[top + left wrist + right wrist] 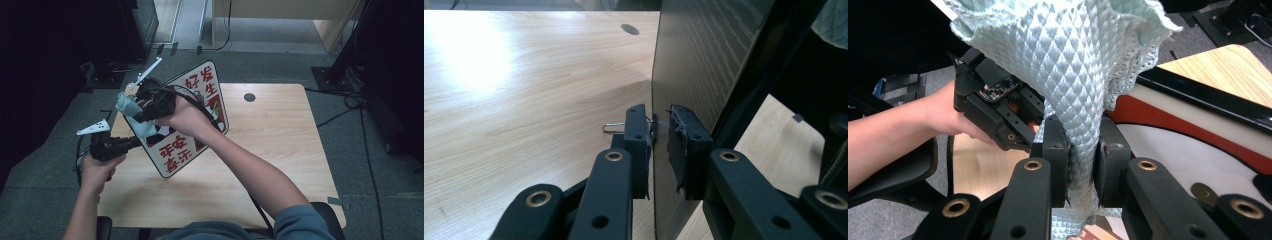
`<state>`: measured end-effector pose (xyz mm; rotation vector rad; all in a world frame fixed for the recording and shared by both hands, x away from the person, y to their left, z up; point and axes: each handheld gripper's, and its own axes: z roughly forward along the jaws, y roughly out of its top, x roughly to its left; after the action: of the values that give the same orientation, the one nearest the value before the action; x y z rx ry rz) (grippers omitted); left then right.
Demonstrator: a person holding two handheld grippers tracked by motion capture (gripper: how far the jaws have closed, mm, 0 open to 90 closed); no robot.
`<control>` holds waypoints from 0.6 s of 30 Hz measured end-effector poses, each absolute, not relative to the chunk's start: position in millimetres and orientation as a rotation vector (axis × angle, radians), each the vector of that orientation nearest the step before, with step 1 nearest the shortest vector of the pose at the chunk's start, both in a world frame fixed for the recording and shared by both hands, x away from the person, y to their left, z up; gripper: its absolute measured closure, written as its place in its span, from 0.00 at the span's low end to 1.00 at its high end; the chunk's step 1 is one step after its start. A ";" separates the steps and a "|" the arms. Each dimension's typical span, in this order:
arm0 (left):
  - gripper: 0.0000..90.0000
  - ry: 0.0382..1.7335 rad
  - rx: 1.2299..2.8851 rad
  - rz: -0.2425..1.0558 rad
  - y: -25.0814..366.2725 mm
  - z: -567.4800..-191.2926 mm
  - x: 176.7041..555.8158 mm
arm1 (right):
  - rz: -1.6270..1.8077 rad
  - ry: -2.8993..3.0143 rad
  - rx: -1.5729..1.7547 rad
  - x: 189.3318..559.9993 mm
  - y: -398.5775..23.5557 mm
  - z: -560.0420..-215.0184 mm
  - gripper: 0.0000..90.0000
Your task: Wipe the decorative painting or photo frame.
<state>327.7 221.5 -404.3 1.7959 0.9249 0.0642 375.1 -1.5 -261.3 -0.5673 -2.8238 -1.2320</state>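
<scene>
1. The left gripper has its fingers closed on the lower left edge of the sign board, holding it tilted up off the bench. In the left gripper view the thin board stands edge-on between the two pads.

2. The right gripper has its fingers clamped on a pale green cloth; the cloth bunches up above the pads and a short end hangs below them.

3. In the high view the cloth lies against the upper left part of the board's printed face, just above the left gripper's hold.

4. The board's long axis runs from the person's lower left up toward the far right, so most of the unwiped face, with its red characters, lies to the right of the cloth.

5. The right hand is the one on the face and looks best placed to wipe along that axis, away from the left gripper, which only needs to keep the board steady.

6. The risk I judge: pushing hard at the far end could lever the board out of the left fingers.
</scene>
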 end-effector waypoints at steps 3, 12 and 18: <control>0.89 0.917 1.796 0.079 221.2 -402.8 326.6 | -1.228 -2.827 -0.564 374.5 -1.0 -263.5 0.88; 0.90 0.918 1.801 0.074 221.5 -401.9 325.7 | -1.212 -2.821 -0.556 372.6 -0.6 -272.3 0.88; 0.91 0.914 1.800 0.067 222.0 -401.0 324.6 | -1.196 -2.817 -0.556 371.5 -1.6 -279.5 0.88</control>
<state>324.6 222.0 -401.0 1.7996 0.9140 0.0670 371.5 -1.6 -279.5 -0.5560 -2.8175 -1.1961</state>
